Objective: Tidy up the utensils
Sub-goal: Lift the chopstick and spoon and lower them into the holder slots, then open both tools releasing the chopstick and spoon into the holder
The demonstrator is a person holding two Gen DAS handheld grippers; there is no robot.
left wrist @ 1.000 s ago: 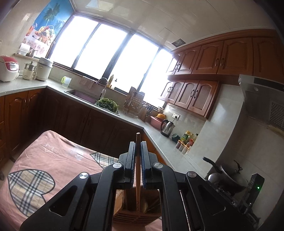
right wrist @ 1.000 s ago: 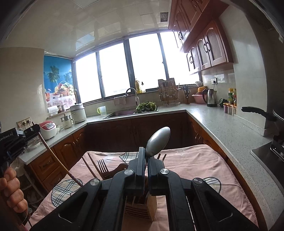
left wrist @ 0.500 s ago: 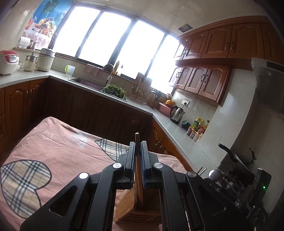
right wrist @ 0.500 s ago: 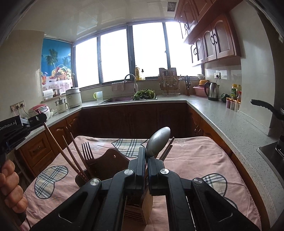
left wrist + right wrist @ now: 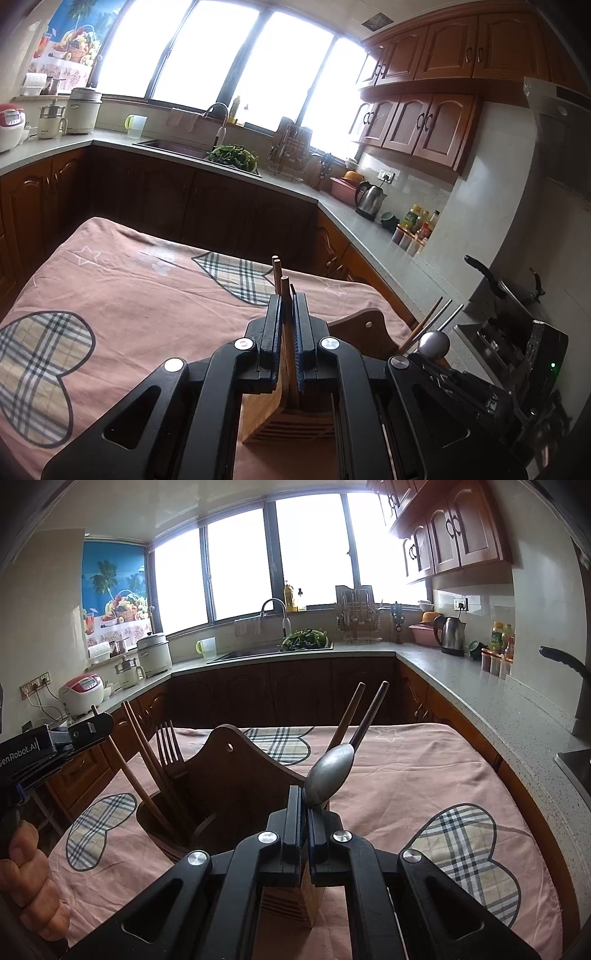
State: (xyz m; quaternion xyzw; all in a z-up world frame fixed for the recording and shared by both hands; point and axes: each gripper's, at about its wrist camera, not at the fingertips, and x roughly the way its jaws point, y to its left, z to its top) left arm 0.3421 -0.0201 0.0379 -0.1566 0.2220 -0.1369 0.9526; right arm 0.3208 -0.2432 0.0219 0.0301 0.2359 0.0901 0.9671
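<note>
My left gripper (image 5: 289, 299) is shut on a wooden chopstick (image 5: 284, 284); a second chopstick tip (image 5: 275, 260) shows just beside it. The stick runs down into the wooden utensil holder (image 5: 266, 413) below the jaws. In the right wrist view my right gripper (image 5: 303, 794) is shut on a metal spoon (image 5: 328, 771), bowl up, over the holder (image 5: 236, 775). A fork (image 5: 168, 742) and chopsticks (image 5: 144, 760) stand in its left part, two more chopsticks (image 5: 365, 709) at its right. The left gripper (image 5: 85, 731) shows at the left edge.
The holder stands on a table under a pink cloth (image 5: 424, 775) with plaid hearts. A person's hand (image 5: 26, 878) grips the left tool. Wooden cabinets and a grey counter (image 5: 461, 679) with a kettle (image 5: 452, 633) ring the table; a wok (image 5: 506, 295) sits at the right.
Both grippers have sunk toward the holder, tilting further down. The chopstick and the spoon have gone lower with them, and the holder now fills more of both views.
</note>
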